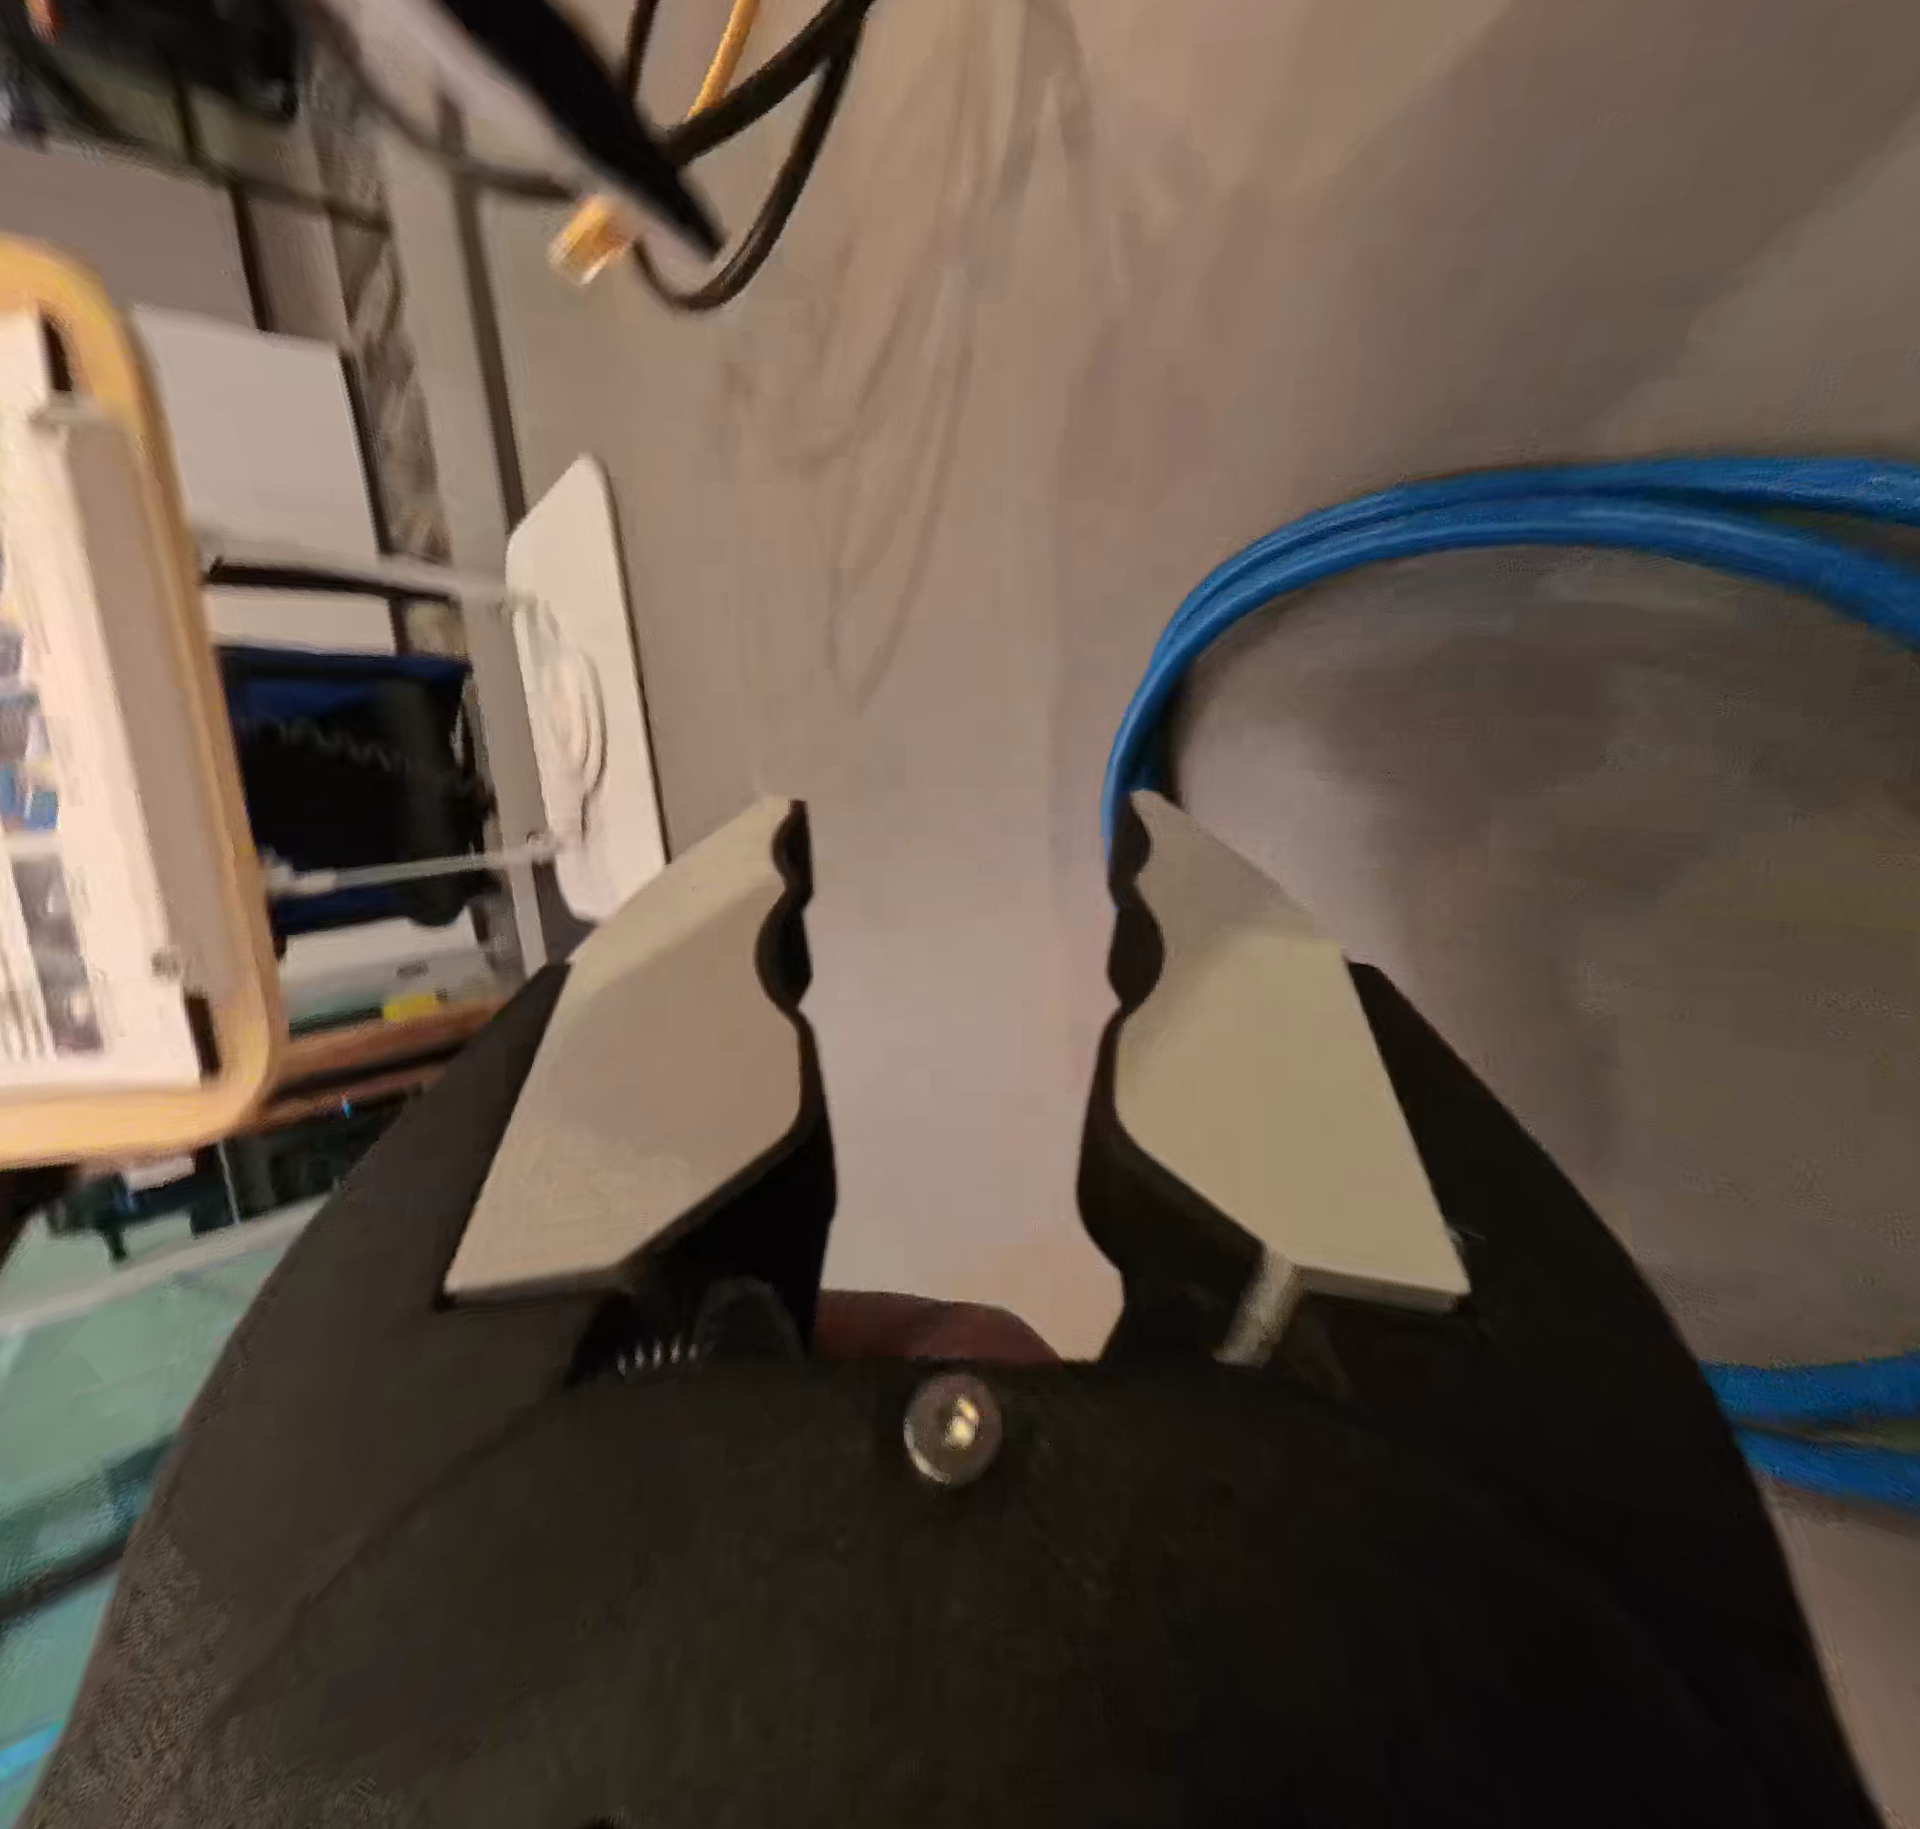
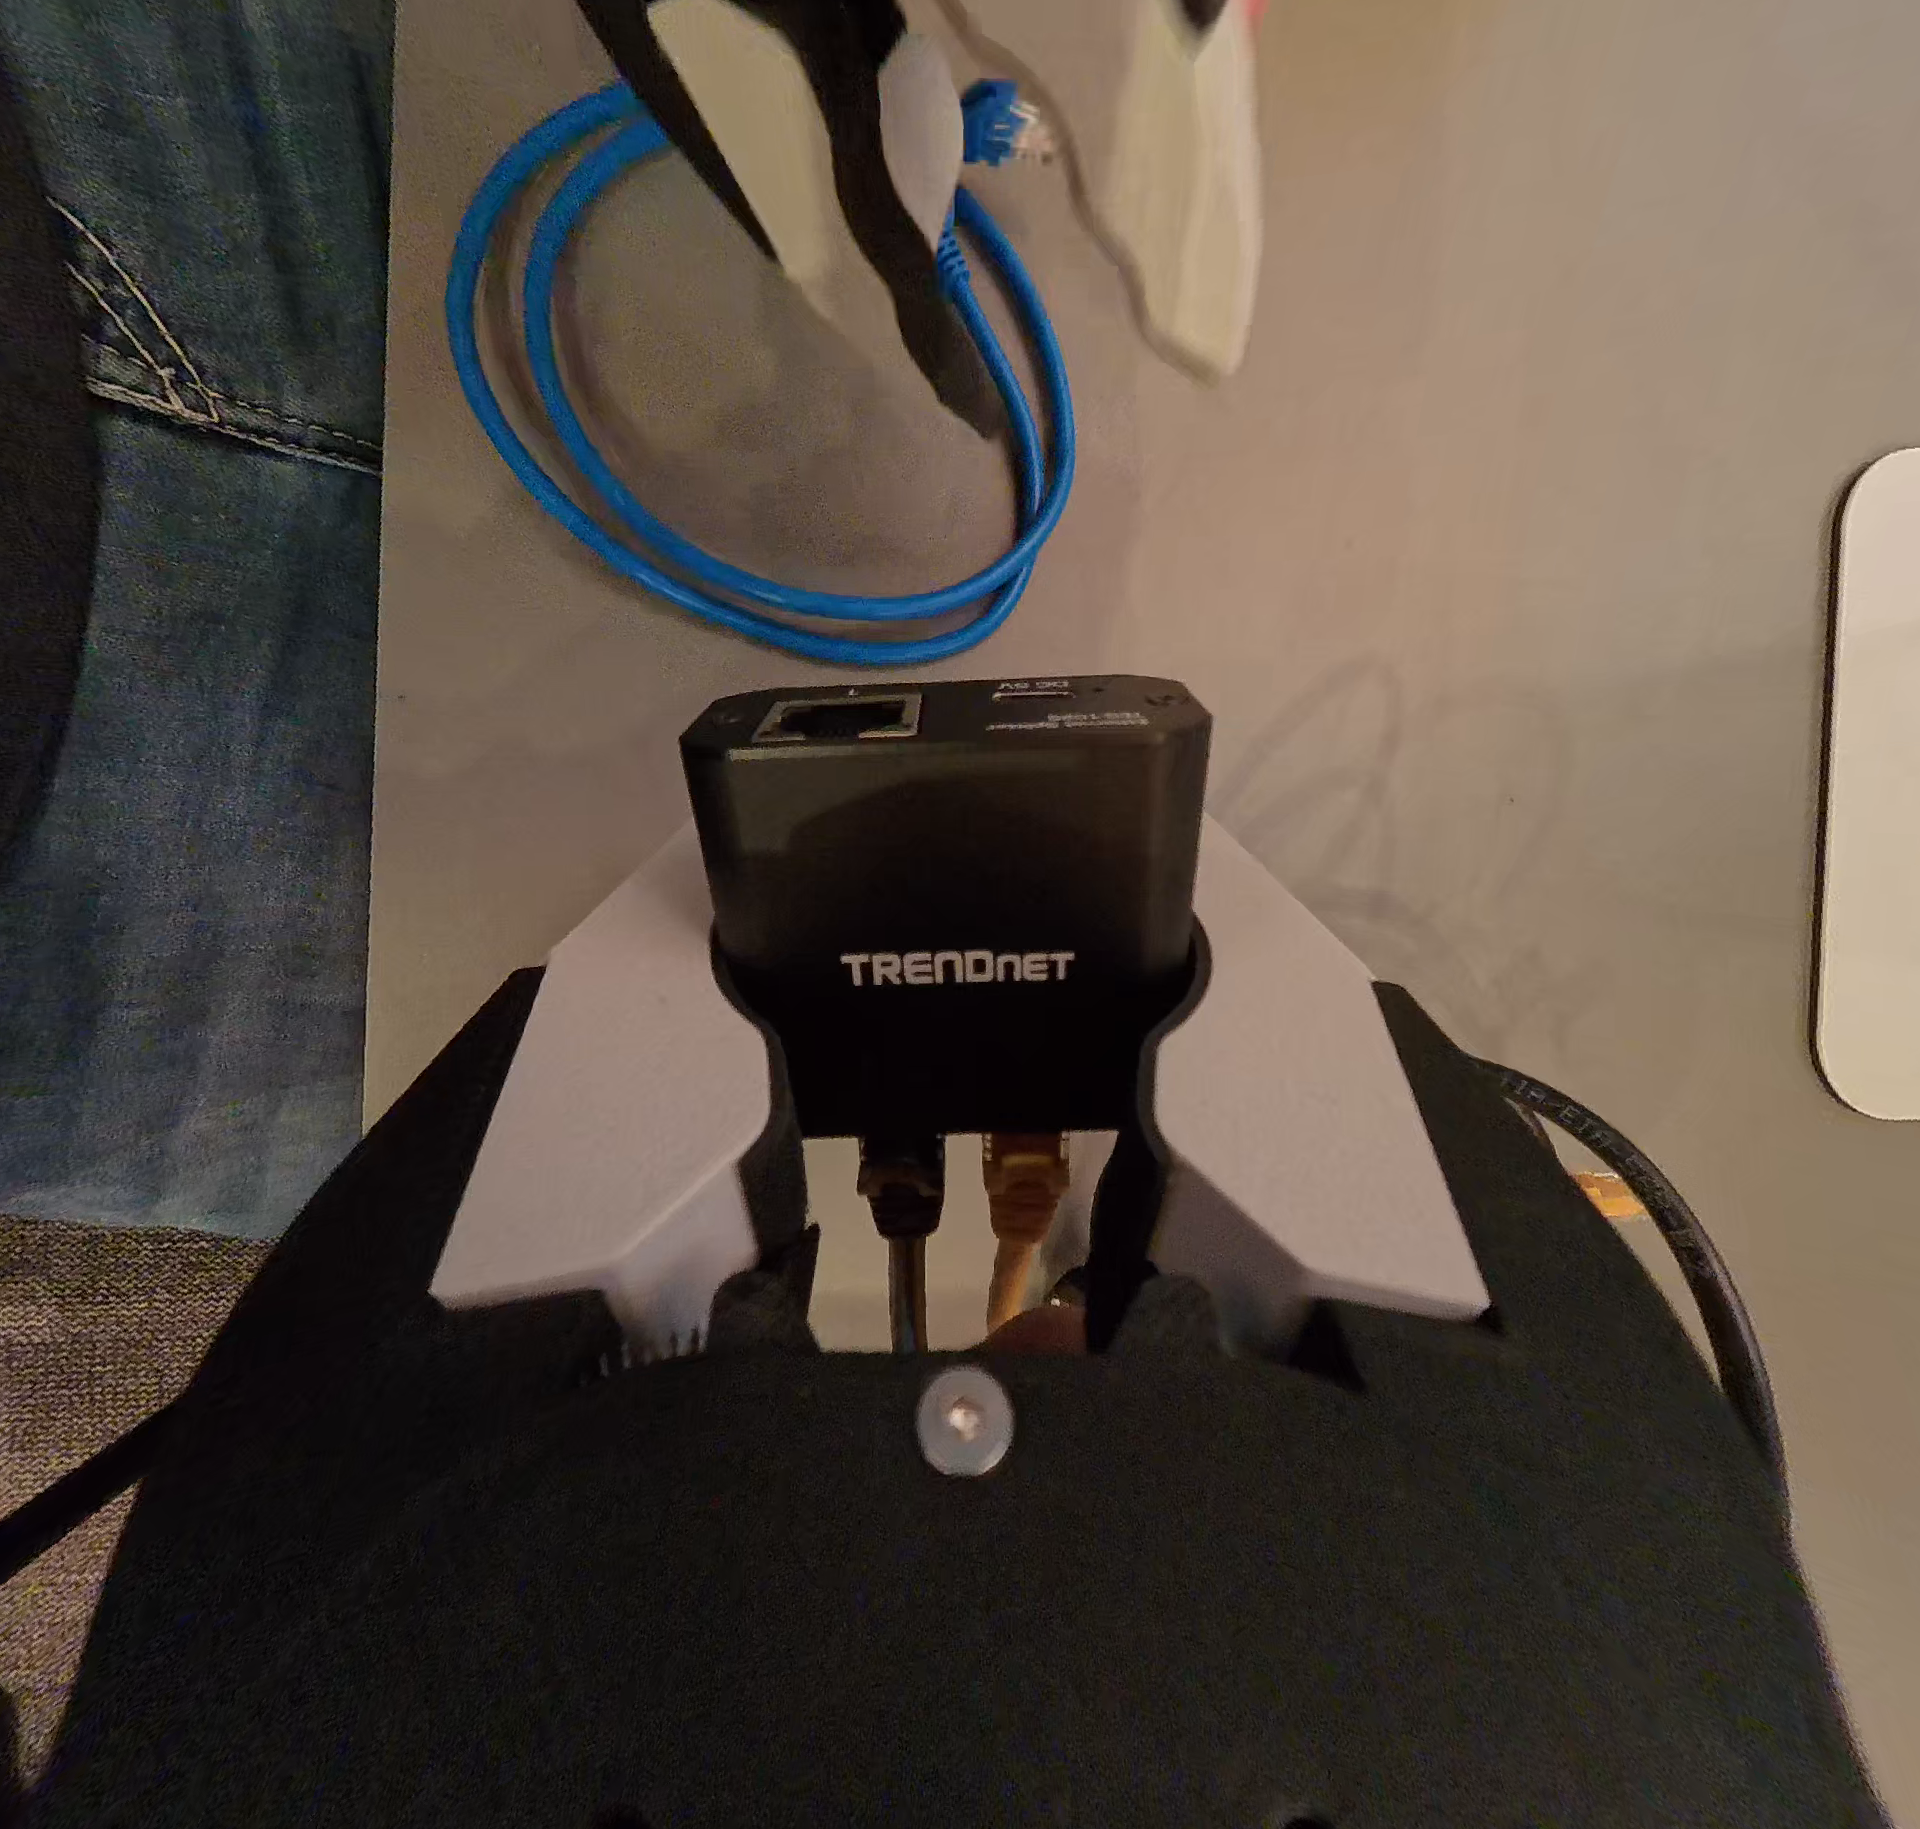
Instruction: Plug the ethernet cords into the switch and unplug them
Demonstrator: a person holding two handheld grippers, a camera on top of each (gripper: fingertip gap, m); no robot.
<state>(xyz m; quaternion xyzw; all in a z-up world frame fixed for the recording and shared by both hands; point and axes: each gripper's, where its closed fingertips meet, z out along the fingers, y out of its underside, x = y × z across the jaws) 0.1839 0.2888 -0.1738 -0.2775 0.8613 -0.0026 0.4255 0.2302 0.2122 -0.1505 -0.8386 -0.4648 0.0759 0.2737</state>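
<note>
**One hand holds the box, the other hand is empty over the blue cord**

The right gripper is squeezed tight around the black switch, near the middle of the right wrist view. A black cord and a yellow cord are already plugged into the side of the switch at 6 o'clock. One port on the side at 12 o'clock has nothing in it. The blue cord lies in a loop on the grey table at 11 o'clock, and its plug sits at 12 o'clock. The left gripper is spread wide, holding nothing, right above that loop. It looks blurry, so it may be moving fast. It could grab the loop and not the plug. The cord might then twist, and the plug might not fit the port.
</note>
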